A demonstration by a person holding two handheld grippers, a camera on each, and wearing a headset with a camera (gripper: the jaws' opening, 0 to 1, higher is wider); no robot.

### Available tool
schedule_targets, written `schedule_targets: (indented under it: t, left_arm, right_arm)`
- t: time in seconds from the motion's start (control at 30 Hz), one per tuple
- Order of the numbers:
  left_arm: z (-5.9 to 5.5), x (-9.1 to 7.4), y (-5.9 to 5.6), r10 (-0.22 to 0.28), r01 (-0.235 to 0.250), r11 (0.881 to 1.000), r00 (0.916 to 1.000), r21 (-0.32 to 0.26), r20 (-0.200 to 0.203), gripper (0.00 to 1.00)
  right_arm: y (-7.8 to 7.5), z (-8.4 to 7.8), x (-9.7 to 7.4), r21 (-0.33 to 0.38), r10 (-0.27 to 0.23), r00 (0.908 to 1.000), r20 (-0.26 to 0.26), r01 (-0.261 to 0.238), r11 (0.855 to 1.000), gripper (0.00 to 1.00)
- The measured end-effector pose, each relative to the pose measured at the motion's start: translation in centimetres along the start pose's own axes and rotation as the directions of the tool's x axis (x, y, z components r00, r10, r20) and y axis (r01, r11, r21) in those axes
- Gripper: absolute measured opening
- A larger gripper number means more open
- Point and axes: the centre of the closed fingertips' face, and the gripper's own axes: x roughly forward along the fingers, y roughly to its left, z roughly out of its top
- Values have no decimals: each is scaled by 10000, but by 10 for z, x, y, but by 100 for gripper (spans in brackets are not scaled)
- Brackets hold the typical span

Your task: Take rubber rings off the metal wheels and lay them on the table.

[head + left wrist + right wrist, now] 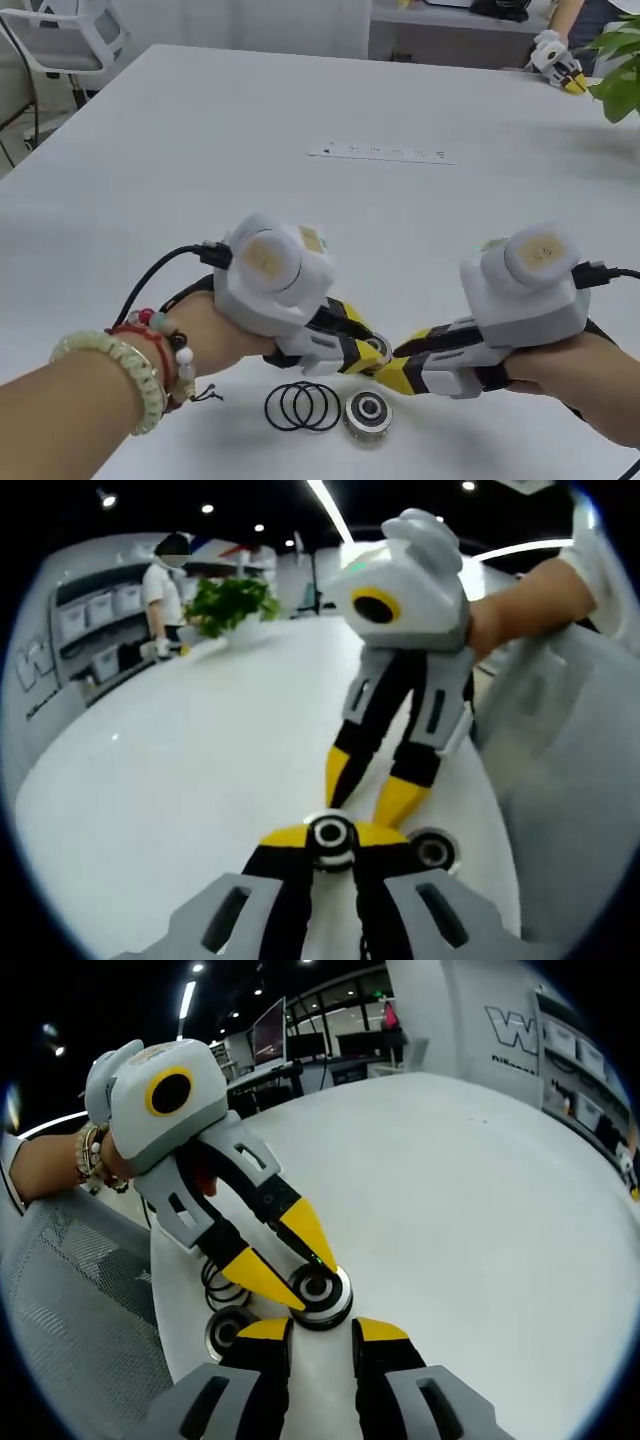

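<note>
A wheel is clamped by the left gripper, evidently steadied for stripping. Jaws of the right gripper are held apart at its rim. Rings are laid at 6 o'clock.

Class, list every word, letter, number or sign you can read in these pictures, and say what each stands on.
"W": large letter on the wall, seen in both gripper views; anything beside it is too blurred to read.
White strip on the table: print too small to read.
</note>
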Motion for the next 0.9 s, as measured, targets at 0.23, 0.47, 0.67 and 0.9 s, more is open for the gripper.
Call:
schedule_targets:
  t: [0.23,0.47,0.67,0.9]
  left_arm:
    - [1,1,1,102,-102,9999,9999,-1,38,14]
    - [0,0,1,160,-158,9998,9998,-105,134,14]
    - [0,-1,1,211,-209,9996,9997,-170,138,14]
    - [0,-1,1,259,-257,9995,9996,-188,135,14]
  right_arm:
    - [0,3,3,-190,22,9998,200,-18,9998,20]
    - [0,0,2,-503,40,10000,65,-37,9987,15]
    - [-4,-2,0,-474,-112,9999,41,113,9988,1]
    - [-5,-2,0,-56,-252,9997,56,252,9997,0]
